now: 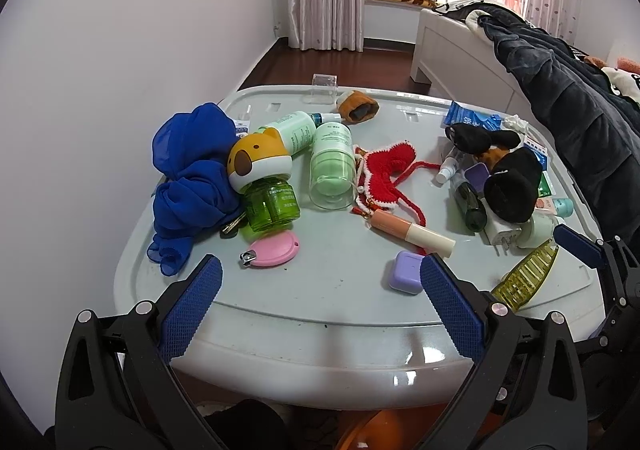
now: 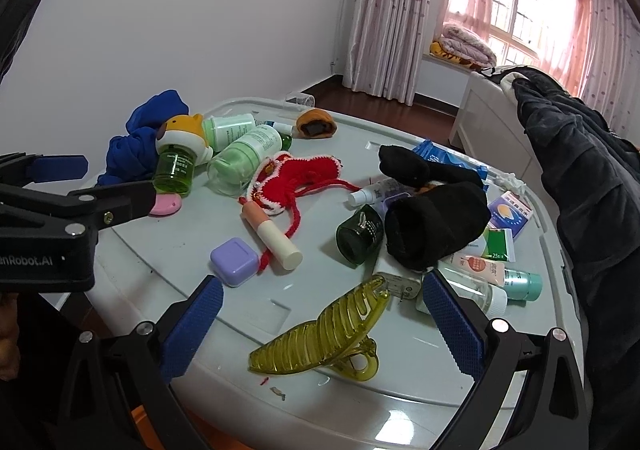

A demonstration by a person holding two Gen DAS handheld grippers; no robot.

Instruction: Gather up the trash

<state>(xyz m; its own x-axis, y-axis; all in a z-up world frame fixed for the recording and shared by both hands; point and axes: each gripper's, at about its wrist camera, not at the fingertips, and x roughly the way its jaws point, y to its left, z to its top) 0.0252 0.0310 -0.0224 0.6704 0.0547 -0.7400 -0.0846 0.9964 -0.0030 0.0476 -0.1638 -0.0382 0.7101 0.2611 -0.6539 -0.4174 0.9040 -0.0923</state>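
Observation:
A pale grey plastic lid (image 1: 340,306) (image 2: 168,250) serves as a tabletop covered in clutter. My left gripper (image 1: 320,282) is open and empty above its near edge, with a lilac case (image 1: 405,272) by its right finger. My right gripper (image 2: 320,302) is open and empty, with a yellow hair claw (image 2: 320,334) between its fingers. A crumpled white tissue (image 1: 516,123) (image 2: 508,179) lies at the far right edge. A small scrap (image 2: 278,394) lies near the front edge. The left gripper's body (image 2: 60,209) shows at the left of the right wrist view.
On the lid lie a blue scarf (image 1: 192,177), a green repellent bottle with a bear cap (image 1: 264,185), green bottles (image 1: 332,169), a red knitted piece (image 1: 384,169), a pink tube (image 1: 412,230), black socks (image 1: 508,177) and small tubes (image 2: 488,270). A bed (image 1: 460,53) stands right.

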